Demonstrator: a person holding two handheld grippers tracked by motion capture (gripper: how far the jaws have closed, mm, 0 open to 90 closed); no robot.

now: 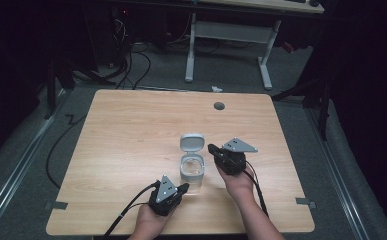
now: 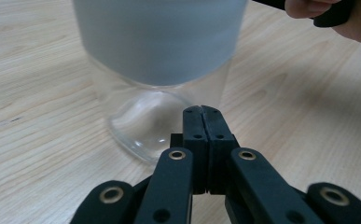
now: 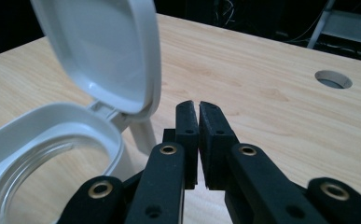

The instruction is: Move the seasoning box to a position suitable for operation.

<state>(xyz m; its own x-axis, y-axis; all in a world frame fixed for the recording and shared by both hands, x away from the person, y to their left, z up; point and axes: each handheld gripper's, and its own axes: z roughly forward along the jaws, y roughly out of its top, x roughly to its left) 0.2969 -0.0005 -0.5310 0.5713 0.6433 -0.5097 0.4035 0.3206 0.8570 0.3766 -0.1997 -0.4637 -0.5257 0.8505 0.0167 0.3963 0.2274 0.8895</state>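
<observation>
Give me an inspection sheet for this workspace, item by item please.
Surface: wooden table, with a round grommet hole.
Job's things: clear jar with a grey collar, its hinged lid flipped open and standing up.
Clutter: nothing seen.
Grippers: left gripper shut, empty, tips at the jar's base; right gripper shut, empty, beside the lid.
Cables: one trails from each gripper off the near edge; more lie on the floor.
Surroundings: dark room, white desk frame behind the table.
</observation>
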